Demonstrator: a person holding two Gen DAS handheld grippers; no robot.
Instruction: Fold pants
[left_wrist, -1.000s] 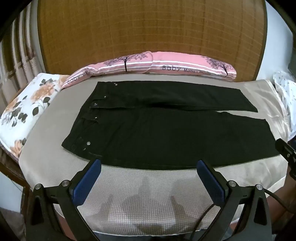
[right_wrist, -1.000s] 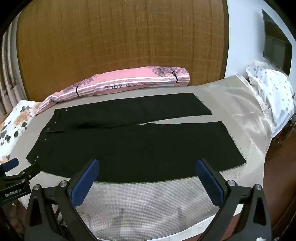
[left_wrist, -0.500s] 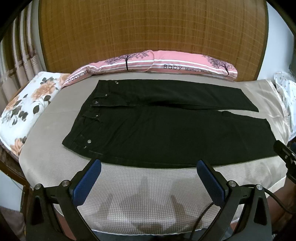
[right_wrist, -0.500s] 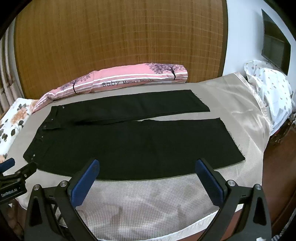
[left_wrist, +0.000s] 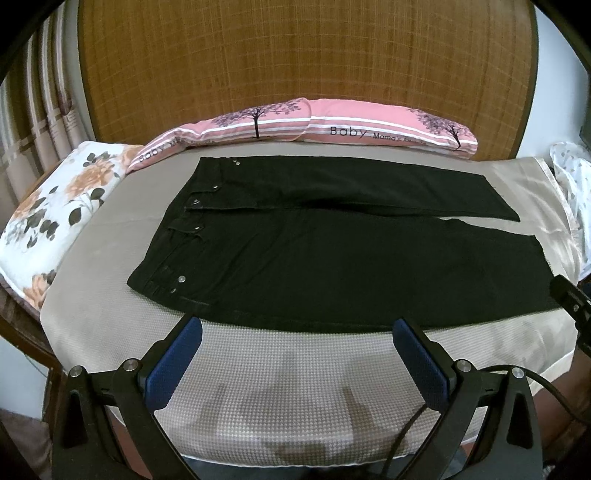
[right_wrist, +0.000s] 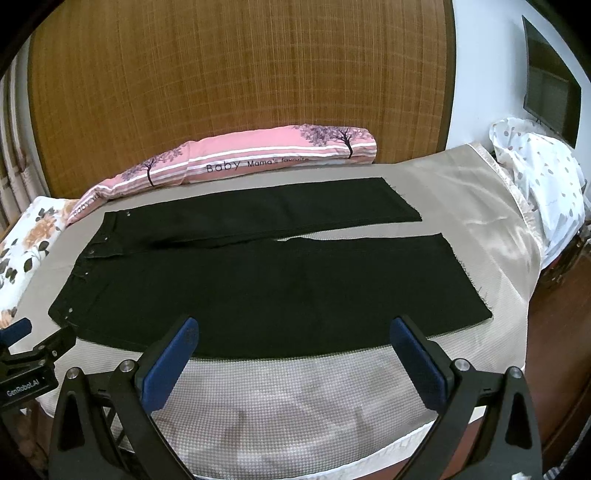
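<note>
Both your grippers, left (left_wrist: 295, 363) and right (right_wrist: 293, 363), gape empty; the pants (left_wrist: 332, 258) lie mid-frame beyond them, long axis left-right.

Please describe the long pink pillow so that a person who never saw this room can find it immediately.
Look at the bed standing against the brown woven wall panel. The long pink pillow lies along the bed's far edge, just beyond the black pants. Unlike the flowered pillow at the left, it is narrow, striped white, printed with dark trees and the word "Baby".
</note>
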